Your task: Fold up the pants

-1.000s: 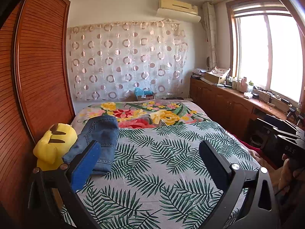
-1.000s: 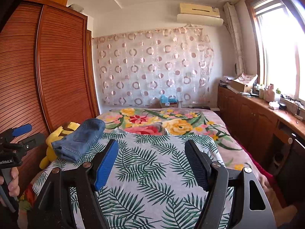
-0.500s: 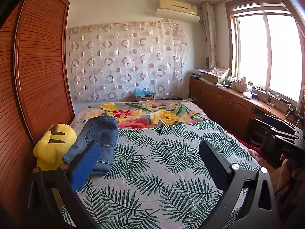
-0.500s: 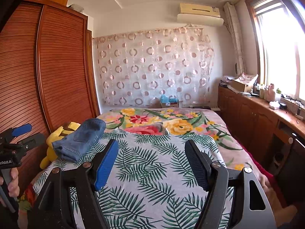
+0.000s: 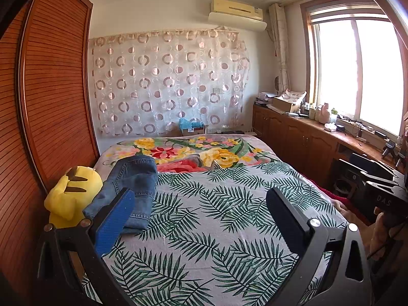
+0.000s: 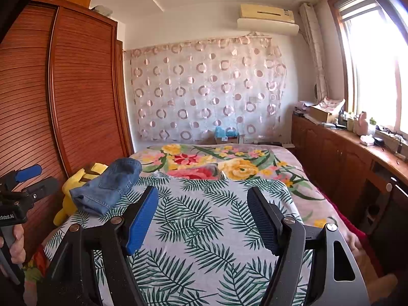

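Folded blue jeans (image 5: 132,186) lie at the left side of the bed, on the leaf-print cover (image 5: 216,216), next to a yellow plush toy (image 5: 71,191). The jeans also show in the right wrist view (image 6: 109,186). My left gripper (image 5: 199,204) is open and empty, held above the bed's near end, to the right of the jeans. My right gripper (image 6: 201,204) is open and empty above the bed's middle. The left gripper also shows at the left edge of the right wrist view (image 6: 30,181), held in a hand.
A brown slatted wardrobe (image 5: 51,102) lines the left side of the bed. Wooden cabinets (image 5: 306,140) with clutter stand under the window on the right. A floral blanket (image 5: 191,150) covers the bed's far end. A patterned curtain (image 5: 165,86) hangs on the far wall.
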Demonstrator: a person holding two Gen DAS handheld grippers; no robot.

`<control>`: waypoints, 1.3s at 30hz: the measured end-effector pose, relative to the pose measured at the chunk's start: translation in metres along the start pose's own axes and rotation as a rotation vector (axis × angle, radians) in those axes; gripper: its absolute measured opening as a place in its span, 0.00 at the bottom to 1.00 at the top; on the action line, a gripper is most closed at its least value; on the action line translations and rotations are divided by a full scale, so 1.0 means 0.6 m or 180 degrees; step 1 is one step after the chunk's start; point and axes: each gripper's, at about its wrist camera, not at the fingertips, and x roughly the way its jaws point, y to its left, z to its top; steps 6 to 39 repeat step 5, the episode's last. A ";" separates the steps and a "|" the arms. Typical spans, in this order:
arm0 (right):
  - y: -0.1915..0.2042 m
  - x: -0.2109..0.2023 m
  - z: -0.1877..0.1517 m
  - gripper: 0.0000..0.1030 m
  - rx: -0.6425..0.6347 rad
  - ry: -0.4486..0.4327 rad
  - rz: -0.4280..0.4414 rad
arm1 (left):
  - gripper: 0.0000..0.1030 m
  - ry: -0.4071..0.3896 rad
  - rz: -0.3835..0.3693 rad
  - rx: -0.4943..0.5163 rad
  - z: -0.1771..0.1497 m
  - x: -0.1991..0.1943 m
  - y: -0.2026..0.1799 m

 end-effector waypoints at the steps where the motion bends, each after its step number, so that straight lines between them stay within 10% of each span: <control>1: 0.000 0.000 0.001 0.72 0.0001 -0.0001 0.0001 | 1.00 0.0000 0.0002 0.0000 0.000 0.000 0.000; 39: 0.001 0.000 0.001 0.72 0.0001 -0.0003 0.0001 | 1.00 0.0001 0.0003 -0.0001 0.000 0.000 0.000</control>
